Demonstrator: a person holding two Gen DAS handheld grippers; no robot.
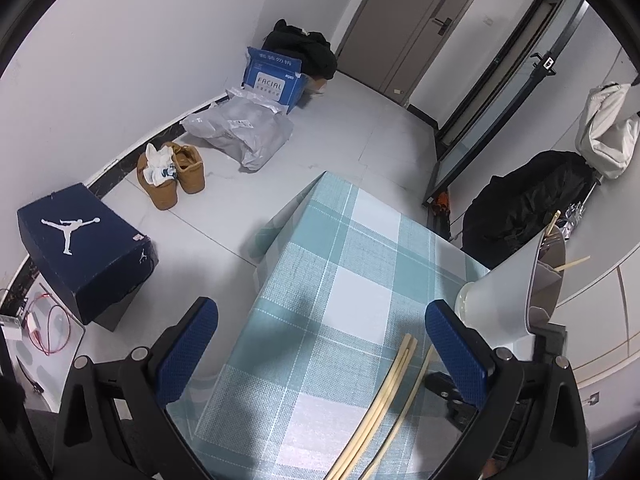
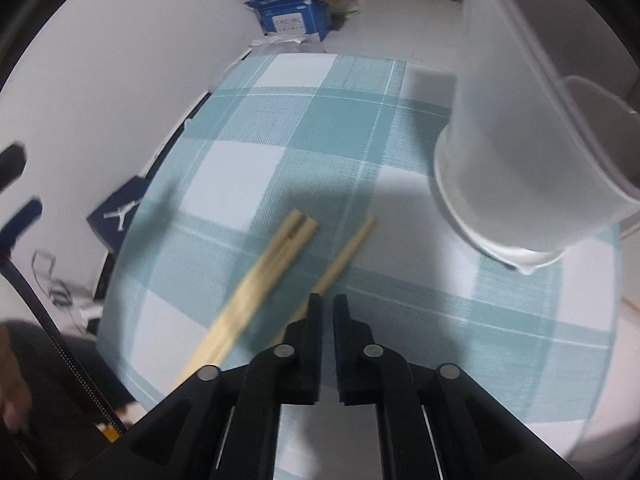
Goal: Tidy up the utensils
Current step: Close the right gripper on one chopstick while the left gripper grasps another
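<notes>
Three wooden chopsticks (image 2: 272, 264) lie on the teal checked tablecloth (image 2: 320, 140), two together and one apart to their right. They also show in the left wrist view (image 1: 384, 404). A white utensil holder (image 2: 516, 152) stands at the table's right; in the left wrist view the holder (image 1: 508, 284) has chopsticks sticking out of its top. My left gripper (image 1: 320, 344) is open and empty above the table's left edge. My right gripper (image 2: 328, 304) is nearly shut with nothing between its fingers, just above the near ends of the chopsticks.
On the floor left of the table are a dark blue shoe box (image 1: 84, 248), tan shoes (image 1: 172, 176), a grey plastic bag (image 1: 244, 132) and a blue carton (image 1: 276, 76). A black bag (image 1: 524, 204) and a white bag (image 1: 608, 128) are at the right.
</notes>
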